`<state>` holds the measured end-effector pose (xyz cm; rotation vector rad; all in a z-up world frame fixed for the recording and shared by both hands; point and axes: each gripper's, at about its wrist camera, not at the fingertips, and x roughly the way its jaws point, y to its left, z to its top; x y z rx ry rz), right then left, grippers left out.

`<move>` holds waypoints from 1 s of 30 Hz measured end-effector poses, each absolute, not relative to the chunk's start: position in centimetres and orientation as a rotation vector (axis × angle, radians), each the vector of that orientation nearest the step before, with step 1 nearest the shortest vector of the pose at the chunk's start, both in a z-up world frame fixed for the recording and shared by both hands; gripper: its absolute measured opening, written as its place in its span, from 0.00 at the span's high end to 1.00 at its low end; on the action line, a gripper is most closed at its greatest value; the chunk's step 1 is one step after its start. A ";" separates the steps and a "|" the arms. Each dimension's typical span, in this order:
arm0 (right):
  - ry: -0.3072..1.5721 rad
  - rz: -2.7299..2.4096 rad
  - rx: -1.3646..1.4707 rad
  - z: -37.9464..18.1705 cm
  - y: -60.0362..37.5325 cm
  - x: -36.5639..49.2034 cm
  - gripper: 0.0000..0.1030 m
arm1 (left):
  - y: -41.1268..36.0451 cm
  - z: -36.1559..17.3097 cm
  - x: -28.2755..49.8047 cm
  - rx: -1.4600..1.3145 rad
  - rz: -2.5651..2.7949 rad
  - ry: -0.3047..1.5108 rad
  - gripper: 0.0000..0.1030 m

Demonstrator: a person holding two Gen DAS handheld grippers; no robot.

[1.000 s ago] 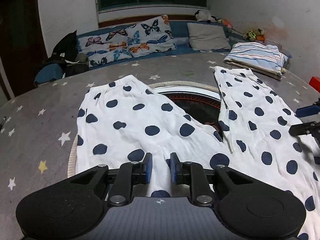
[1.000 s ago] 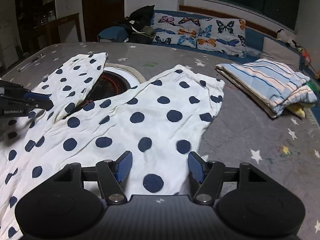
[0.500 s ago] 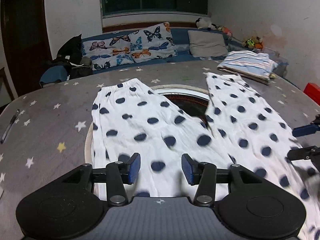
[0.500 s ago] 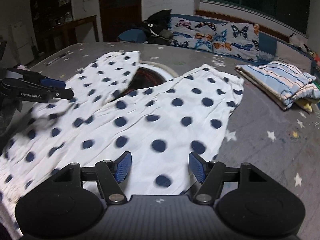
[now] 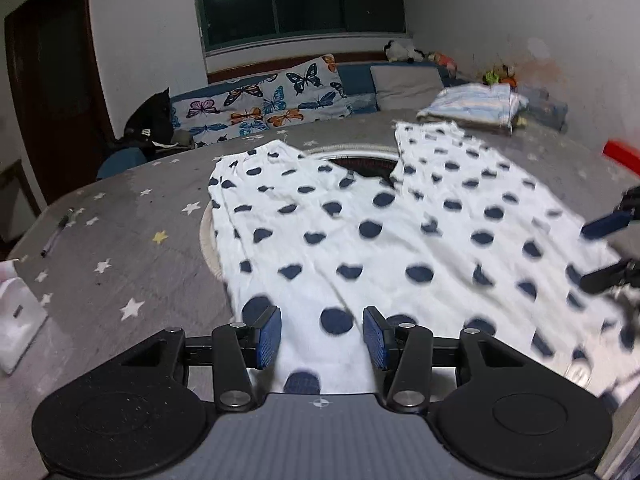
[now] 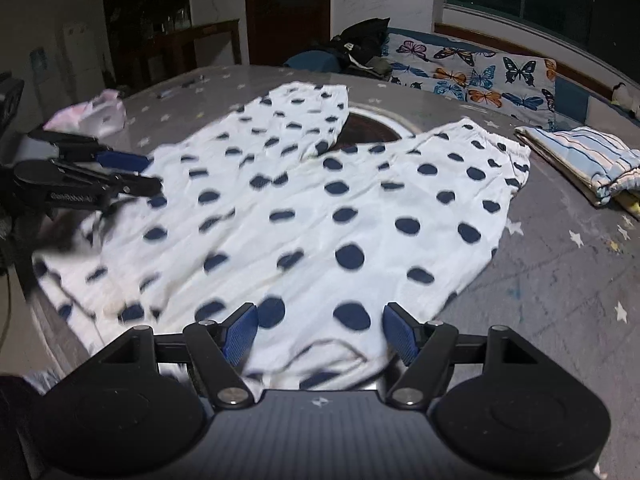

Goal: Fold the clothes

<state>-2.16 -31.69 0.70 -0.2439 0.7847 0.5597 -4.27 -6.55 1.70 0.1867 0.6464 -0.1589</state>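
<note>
White trousers with dark blue dots (image 5: 360, 232) lie spread flat on the grey star-print table (image 5: 120, 248), legs pointing away. My left gripper (image 5: 322, 320) hovers open over the near left edge of the cloth, with nothing pinched between its blue pads. In the right wrist view the trousers (image 6: 320, 208) fill the middle. My right gripper (image 6: 320, 316) is over their near edge and its jaws are opening; the fabric lies under the gap, untouched by the pads. Each gripper shows in the other's view: the left gripper (image 6: 120, 172) and the right gripper (image 5: 604, 248).
A round dark opening (image 5: 364, 164) in the table shows between the trouser legs. A folded striped cloth (image 6: 580, 156) lies at the far right. A pen (image 5: 56, 236) and a white bag (image 5: 16, 320) are at the left edge. A sofa with butterfly cushions (image 5: 272, 104) stands behind.
Both grippers have drawn back toward the near edge of the trousers. The left jaws have gone from nearly shut to well apart. The right jaws stand a little wider.
</note>
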 end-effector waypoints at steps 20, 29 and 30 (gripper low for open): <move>0.796 0.448 -0.179 0.6 -34.5 -1.8 0.33 | -13.5 4.1 -7.5 0.184 -0.483 0.614 0.48; 0.782 0.424 -0.170 1.1 -35.0 -1.6 0.33 | -18.4 3.9 -8.7 0.218 -0.658 0.618 0.48; 0.779 0.423 -0.165 1.2 -35.1 -1.5 0.33 | -18.7 3.8 -8.8 0.218 -0.669 0.620 0.48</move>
